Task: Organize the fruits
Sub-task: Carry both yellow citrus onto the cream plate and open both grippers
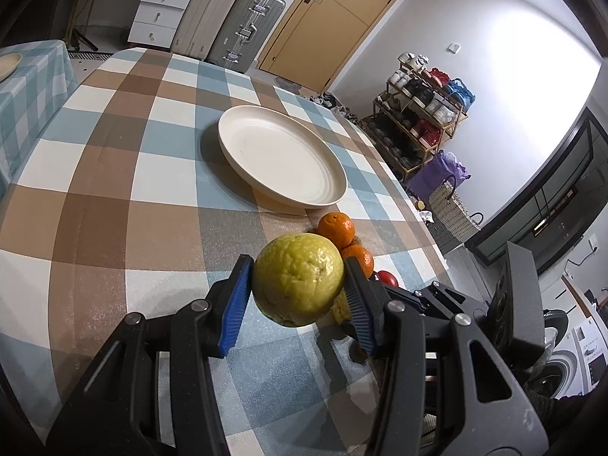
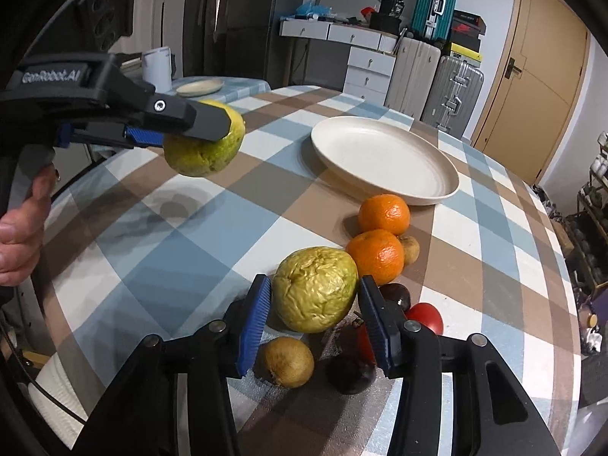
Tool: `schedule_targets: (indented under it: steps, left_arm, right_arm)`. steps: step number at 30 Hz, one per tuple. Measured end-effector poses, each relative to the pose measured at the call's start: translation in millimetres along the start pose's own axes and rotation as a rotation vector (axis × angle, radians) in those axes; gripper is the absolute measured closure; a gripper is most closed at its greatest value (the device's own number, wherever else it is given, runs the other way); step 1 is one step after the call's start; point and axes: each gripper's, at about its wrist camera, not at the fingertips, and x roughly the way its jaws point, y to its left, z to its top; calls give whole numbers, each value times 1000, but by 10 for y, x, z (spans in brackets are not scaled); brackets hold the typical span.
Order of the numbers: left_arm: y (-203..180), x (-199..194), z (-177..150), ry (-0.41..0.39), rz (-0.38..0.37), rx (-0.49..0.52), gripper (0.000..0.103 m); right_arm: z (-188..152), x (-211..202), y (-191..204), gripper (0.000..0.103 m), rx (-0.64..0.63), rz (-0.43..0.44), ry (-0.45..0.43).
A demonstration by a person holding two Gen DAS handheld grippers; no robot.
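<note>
Fruits (image 2: pixel 380 243) are lying clustered just beside the empty plate (image 2: pixel 383 159), while the left gripper (image 1: pixel 298 285) is pinching one guava (image 1: pixel 298 279) aloft and the right gripper (image 2: pixel 315 315) is straddling another (image 2: pixel 315 288), pads apparently not yet pressing, presumably for plating.

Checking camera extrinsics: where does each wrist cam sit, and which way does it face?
Left wrist: on the left gripper, looking down along its jaws over the checked table to the plate and door; the jaws clamp a yellow-green fruit.
Right wrist: on the right gripper, facing the same plate; a wrinkled fruit sits between its jaws; a hand shows at left.
Shared: plate, oranges, the clamped fruit.
</note>
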Motion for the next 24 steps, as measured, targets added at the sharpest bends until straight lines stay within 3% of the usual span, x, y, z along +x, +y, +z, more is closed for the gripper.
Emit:
schedule_targets:
  steps: [8, 14, 24]
  left_arm:
    - [38, 29, 2, -1, 3, -2, 58]
    - [46, 89, 127, -5, 9, 7, 58]
    - [-109, 413, 742, -1, 23, 63, 58]
  right_arm:
    - [26, 9, -128, 56, 83, 97, -14]
    - [86, -194, -393, 57, 210, 204, -117]
    - [657, -344, -1140, 57, 340, 322, -240]
